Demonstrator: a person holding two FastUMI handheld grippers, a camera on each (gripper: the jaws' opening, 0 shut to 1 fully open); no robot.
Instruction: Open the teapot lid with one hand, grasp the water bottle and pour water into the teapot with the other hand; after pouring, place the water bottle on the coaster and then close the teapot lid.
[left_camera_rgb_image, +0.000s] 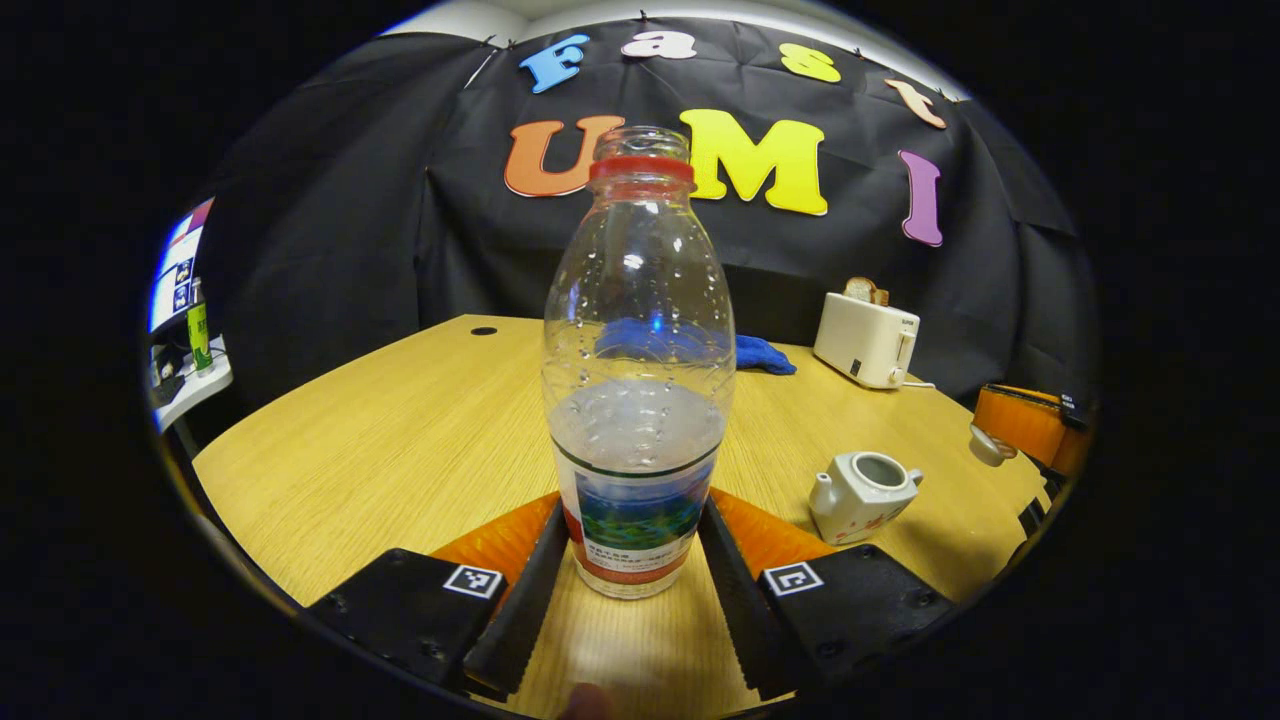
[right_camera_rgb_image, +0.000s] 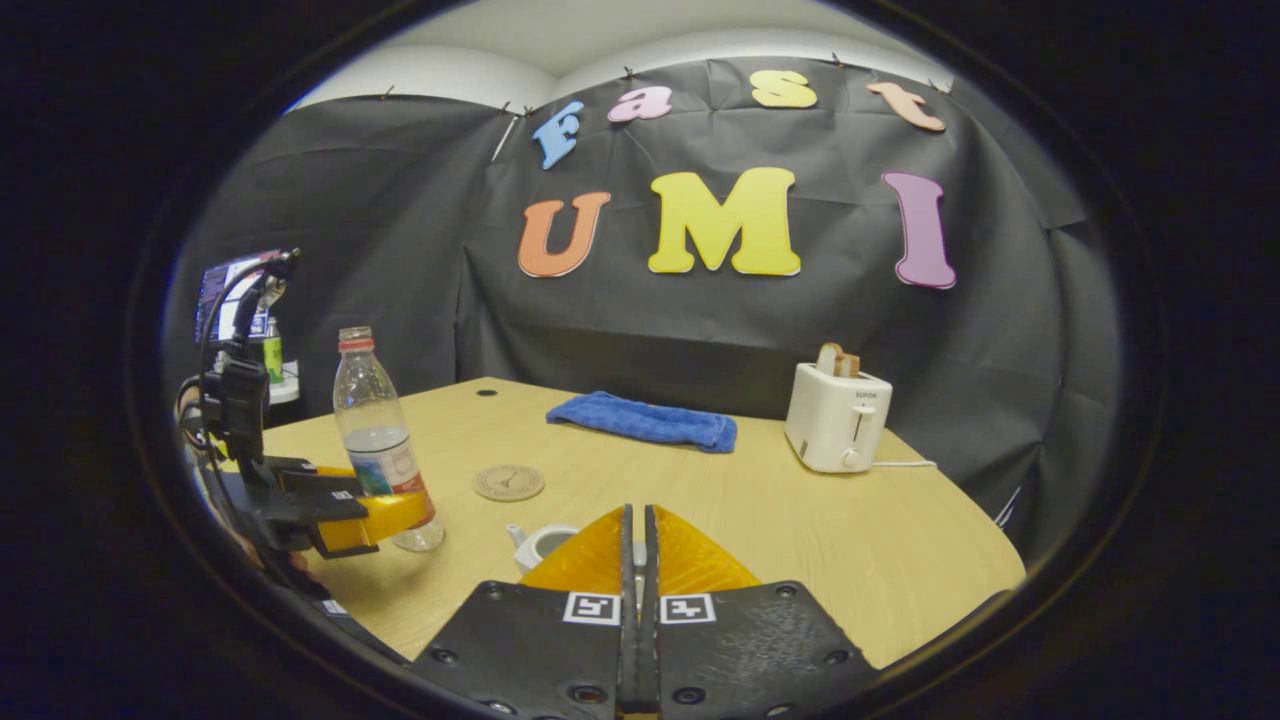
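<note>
A clear water bottle (left_camera_rgb_image: 637, 400), uncapped with a red neck ring and about half full, stands upright on the wooden table (left_camera_rgb_image: 400, 440). My left gripper (left_camera_rgb_image: 632, 525) is shut on its labelled lower part, one finger on each side. From the right gripper view, that left gripper (right_camera_rgb_image: 345, 515) holds the bottle (right_camera_rgb_image: 375, 430) near the table's left edge. The white teapot (left_camera_rgb_image: 862, 495) sits open to the right. My right gripper (right_camera_rgb_image: 640, 520) is shut on the teapot lid (left_camera_rgb_image: 990, 445), raised above the teapot (right_camera_rgb_image: 540, 545). A round coaster (right_camera_rgb_image: 508, 482) lies beyond the bottle.
A blue cloth (right_camera_rgb_image: 645, 420) lies at the back of the table. A white toaster (right_camera_rgb_image: 835, 415) with bread in it stands at the back right, its cord trailing right. A side desk with a screen (right_camera_rgb_image: 235, 295) and a green bottle (left_camera_rgb_image: 198, 330) is off the left edge.
</note>
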